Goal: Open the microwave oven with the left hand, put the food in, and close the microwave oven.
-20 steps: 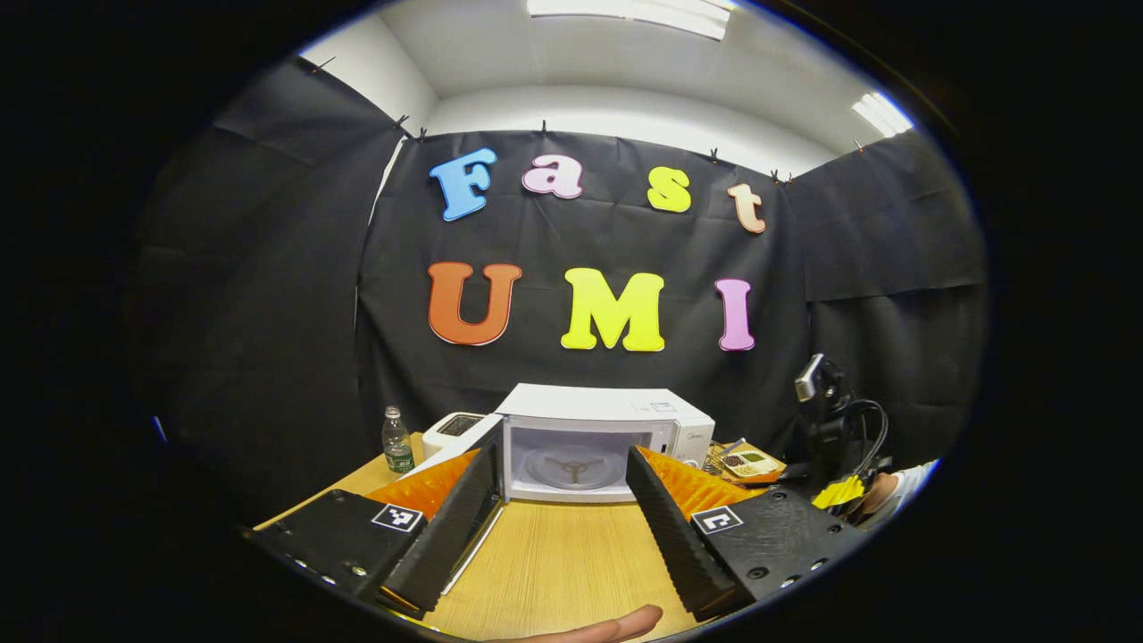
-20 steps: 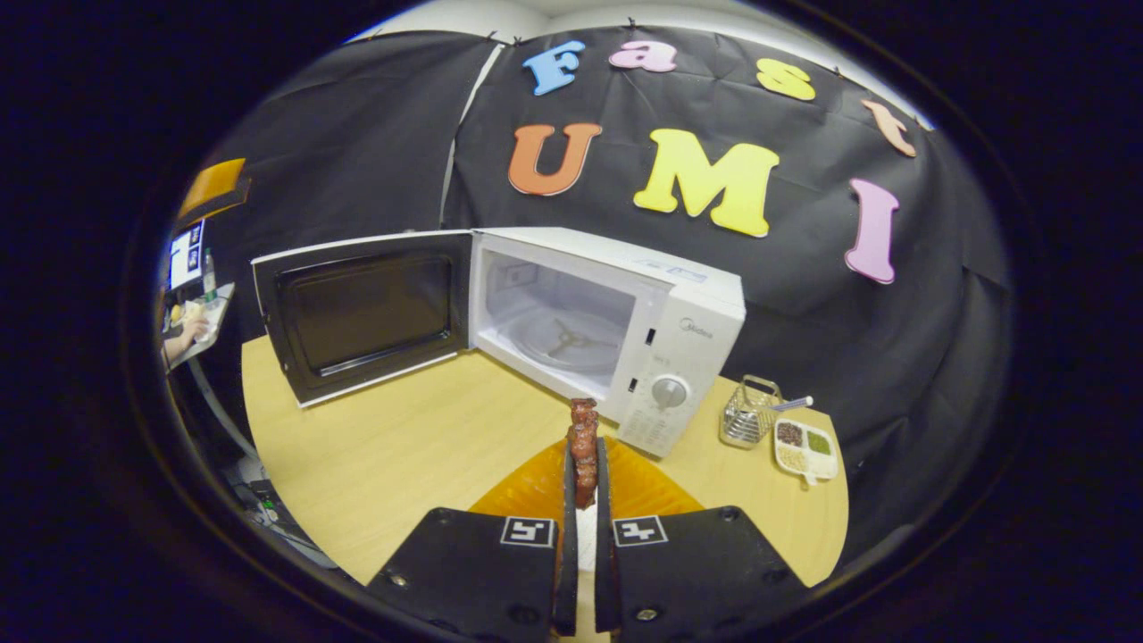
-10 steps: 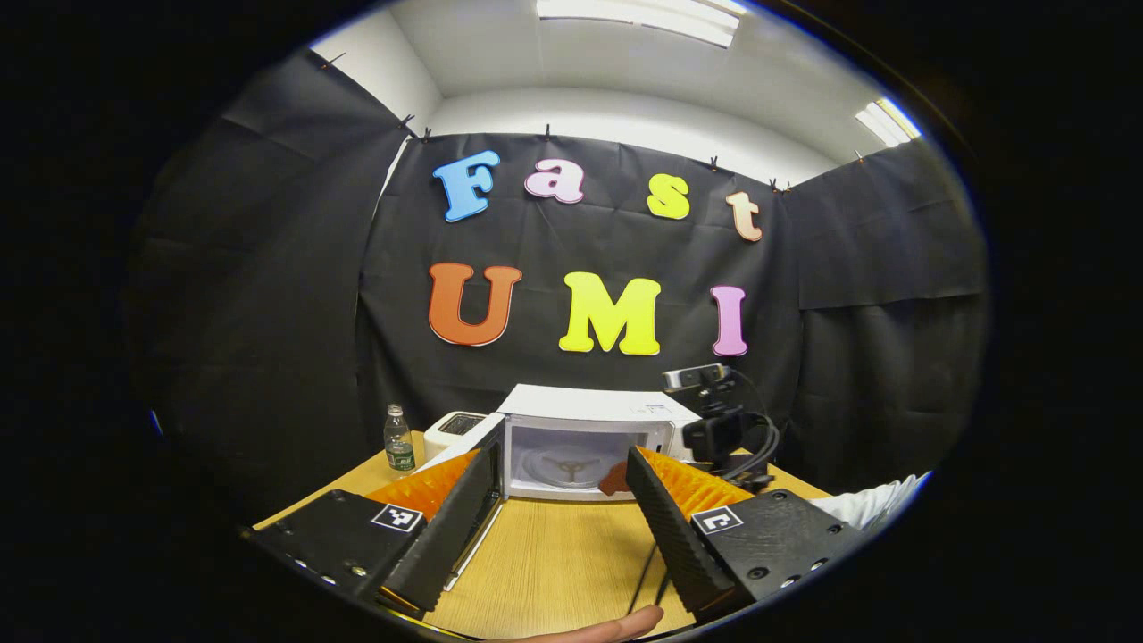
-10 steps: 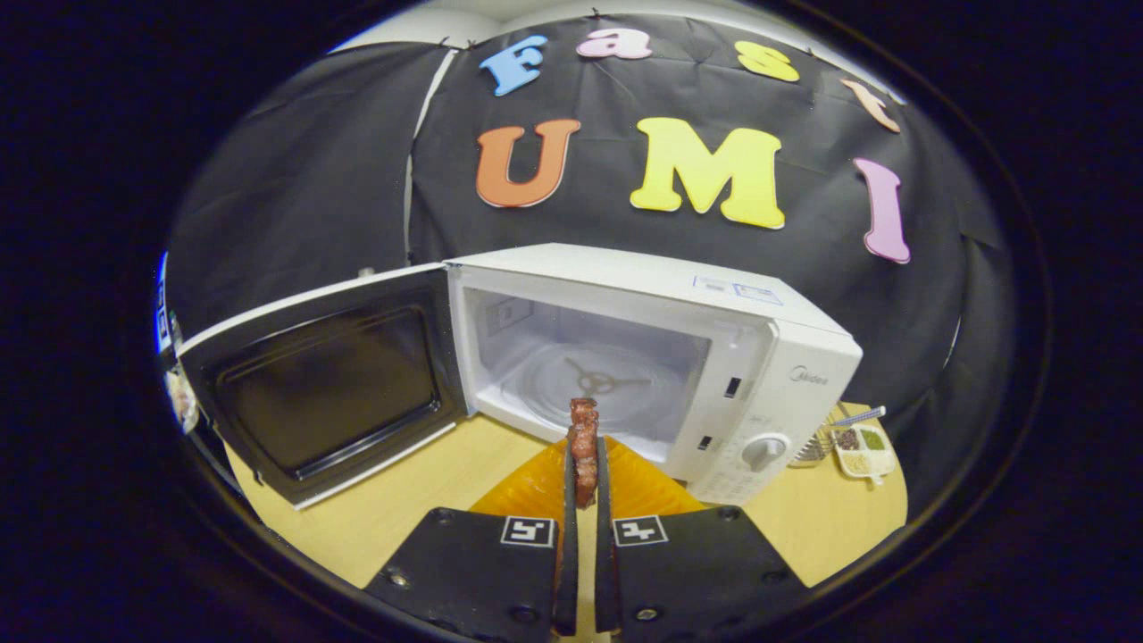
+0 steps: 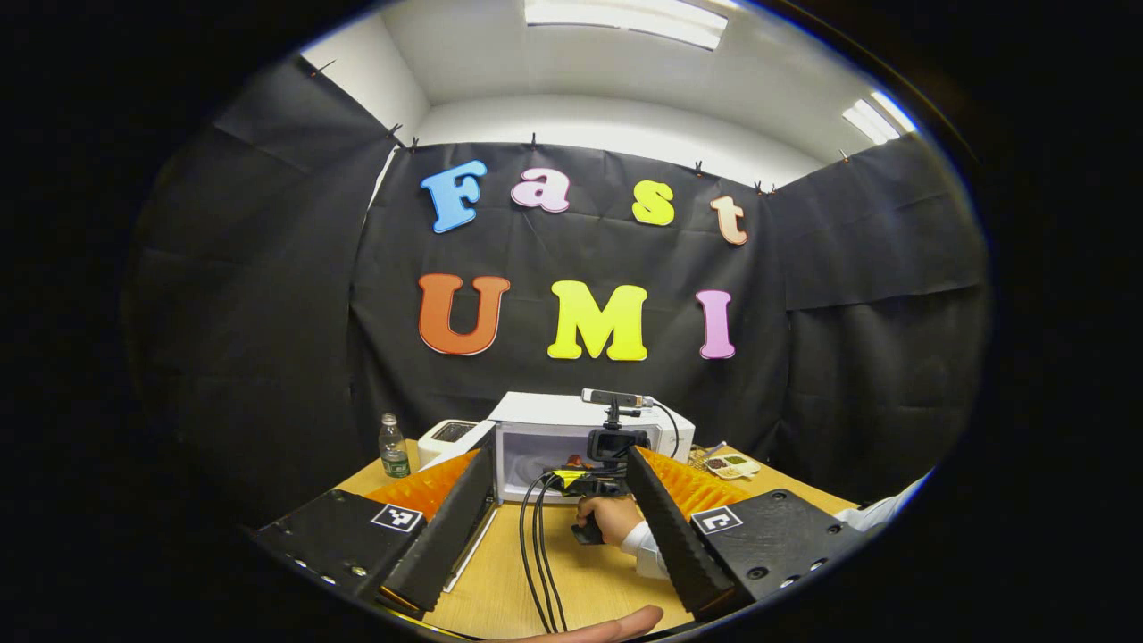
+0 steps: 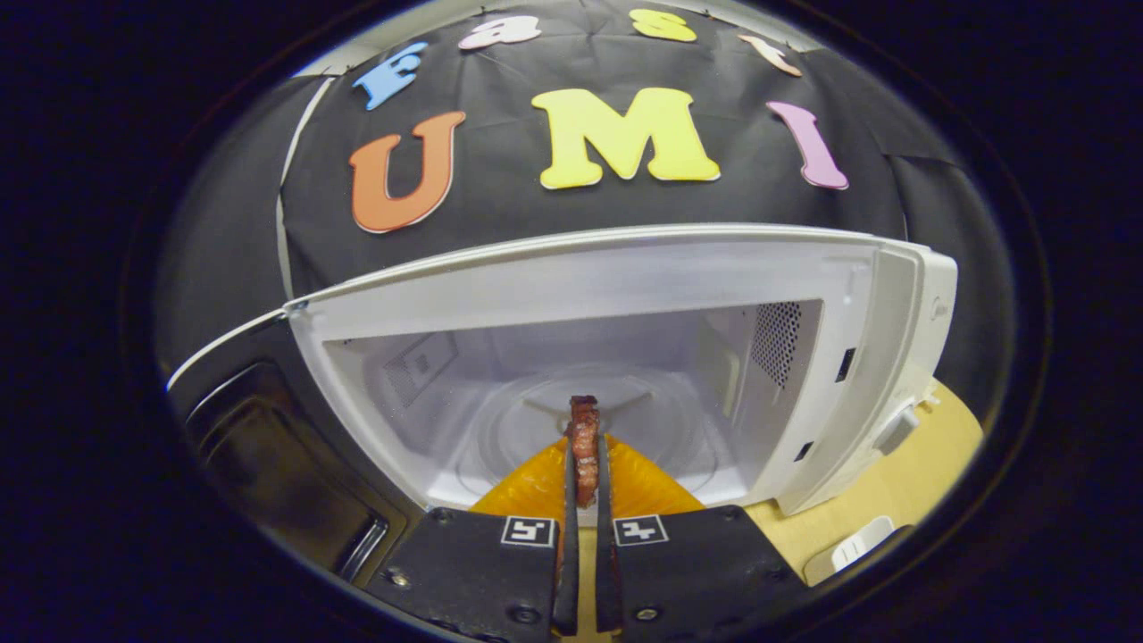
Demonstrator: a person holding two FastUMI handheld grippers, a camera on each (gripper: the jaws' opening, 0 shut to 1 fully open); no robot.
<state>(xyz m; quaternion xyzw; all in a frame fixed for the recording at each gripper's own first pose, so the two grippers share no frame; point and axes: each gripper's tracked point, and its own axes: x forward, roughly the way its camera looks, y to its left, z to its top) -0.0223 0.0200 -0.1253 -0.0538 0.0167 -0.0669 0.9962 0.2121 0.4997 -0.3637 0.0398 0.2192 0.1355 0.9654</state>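
Landmark: the microwave (image 6: 625,295), white, sitting on the wooden table (image 5: 571,572) with its door (image 6: 259,446) swinging wide open at its left side.

Right gripper (image 6: 582,464): hovering at the mouth of the microwave, its two fingers closing tight on a reddish-brown piece of food (image 6: 584,438). The food is standing upright between the fingers, its top just over the front edge of the microwave floor, in line with the round glass turntable (image 6: 589,420) inside. In the left gripper view the same gripper (image 5: 571,478) is showing in front of the microwave opening, with a hand (image 5: 612,518) in a white sleeve (image 5: 647,549) gripping it and black cables (image 5: 536,554) trailing back over the table.

Left gripper (image 5: 558,496): hanging well back from the microwave, above the table, its fingers spreading wide apart with nothing between them.

Other items:
- Plastic bottle (image 5: 390,446), standing left of the microwave, beyond the open door.
- Small white appliance (image 5: 446,436), sitting between the bottle and the microwave.
- Divided tray (image 5: 732,464), lying right of the microwave, near a wire basket (image 5: 701,457).
- Fingertip (image 5: 616,623), showing at the near edge of the table.
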